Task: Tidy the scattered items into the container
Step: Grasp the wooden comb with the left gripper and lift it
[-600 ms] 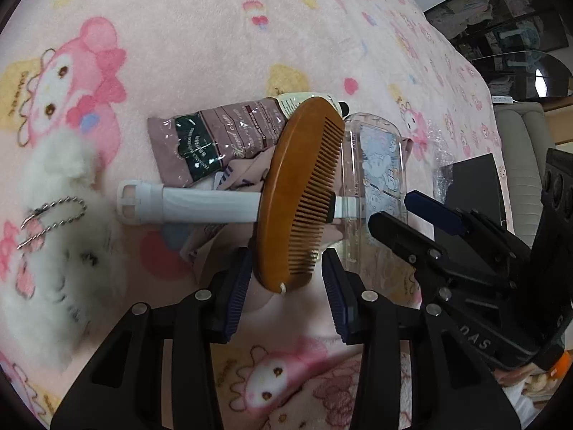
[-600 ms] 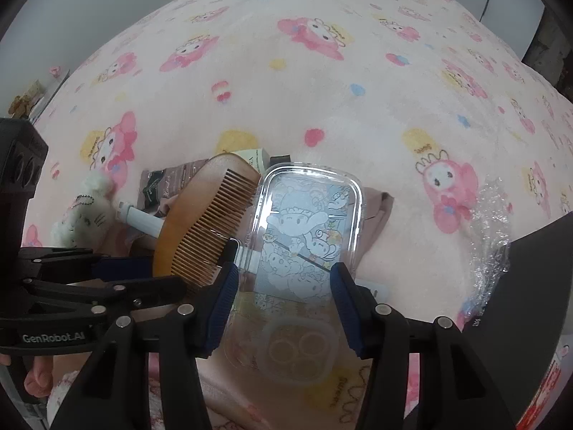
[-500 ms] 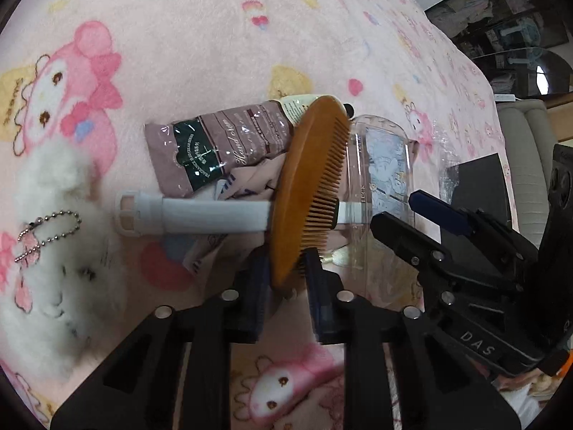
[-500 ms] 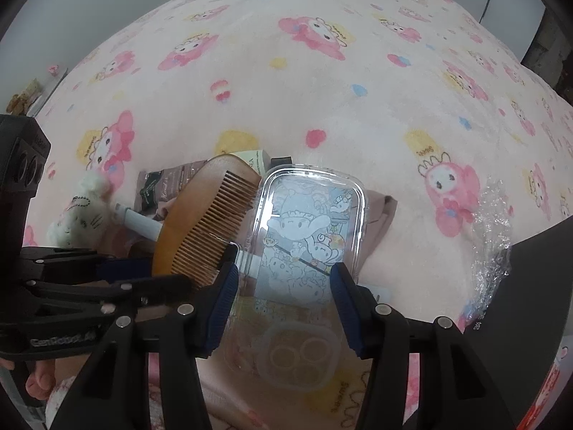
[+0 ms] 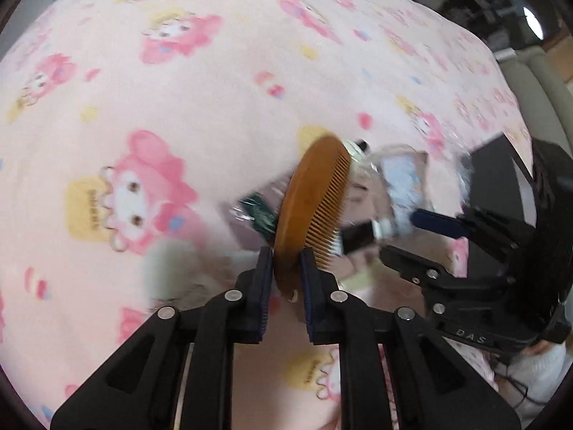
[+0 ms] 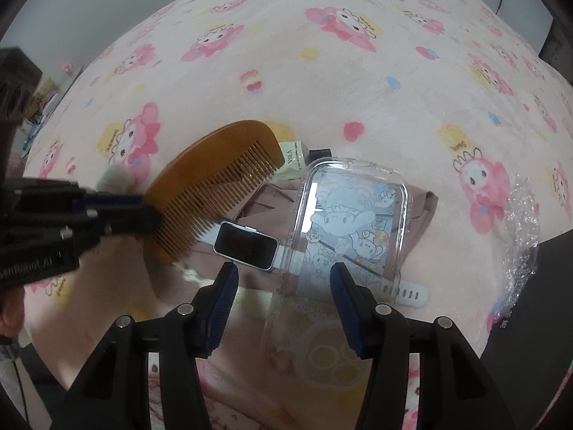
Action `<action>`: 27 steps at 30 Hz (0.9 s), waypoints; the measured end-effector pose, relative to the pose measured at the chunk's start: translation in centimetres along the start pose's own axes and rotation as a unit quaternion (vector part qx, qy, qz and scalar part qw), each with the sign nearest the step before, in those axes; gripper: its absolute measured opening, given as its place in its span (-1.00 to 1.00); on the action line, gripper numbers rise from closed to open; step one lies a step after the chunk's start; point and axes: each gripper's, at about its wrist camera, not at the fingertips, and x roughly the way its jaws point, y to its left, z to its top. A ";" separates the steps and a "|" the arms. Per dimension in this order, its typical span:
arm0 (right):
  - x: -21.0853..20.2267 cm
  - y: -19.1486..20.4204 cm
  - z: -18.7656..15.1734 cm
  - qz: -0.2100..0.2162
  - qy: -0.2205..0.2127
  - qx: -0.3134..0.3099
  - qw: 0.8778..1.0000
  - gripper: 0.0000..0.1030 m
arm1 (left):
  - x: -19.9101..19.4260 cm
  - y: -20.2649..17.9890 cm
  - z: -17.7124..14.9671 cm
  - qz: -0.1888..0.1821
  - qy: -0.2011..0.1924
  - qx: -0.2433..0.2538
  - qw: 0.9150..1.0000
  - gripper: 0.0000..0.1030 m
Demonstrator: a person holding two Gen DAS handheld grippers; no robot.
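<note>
On the pink cartoon-print blanket (image 6: 358, 82): a small heap of loose things, both tongs above it.
Left tongs (image 5: 285, 268): clamped on the lower end of the wooden comb (image 5: 311, 200), a pad pressing each flat face.
Comb: lifted clear of the heap, teeth toward the right tongs; in the right wrist view it (image 6: 215, 182) hangs just left of the watch.
Right tongs (image 6: 283, 286): jaws wide apart, nothing between the pads, poised over the lower left part of the clear phone case (image 6: 351, 222).
Phone case: flat on a brownish cloth (image 6: 419, 211), cartoon print showing through it.
Watch (image 6: 247, 240): dark face just beyond the left finger; its white strap (image 6: 408, 292) runs under the case and out to the right.
Tube (image 6: 295, 156): partly hidden behind the comb.
Container: cannot tell which thing it is.
</note>
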 end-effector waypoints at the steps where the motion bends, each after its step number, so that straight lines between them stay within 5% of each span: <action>1: 0.1 0.1 0.3 -0.002 -0.001 0.000 1.000 -0.04 | -0.1 0.6 -0.3 -0.009 -0.005 -0.017 1.000 -0.72; 5: 0.0 0.0 2.2 -0.008 -0.013 0.003 1.000 -0.04 | 0.4 2.0 -2.5 -0.023 -0.024 -0.076 0.997 -0.56; 12: 1.0 0.6 7.1 -0.020 -0.039 -0.019 0.999 -0.03 | -0.1 4.6 -5.7 -0.077 -0.086 -0.182 0.976 -0.56; 21: 4.7 0.4 8.9 0.010 -0.030 -0.038 0.999 -0.02 | 2.3 3.6 -4.9 -0.119 -0.090 -0.216 0.965 -0.43; 27: 6.6 1.0 10.2 0.022 -0.027 -0.039 0.999 0.13 | 2.9 3.2 -4.2 -0.113 -0.097 -0.234 0.961 -0.40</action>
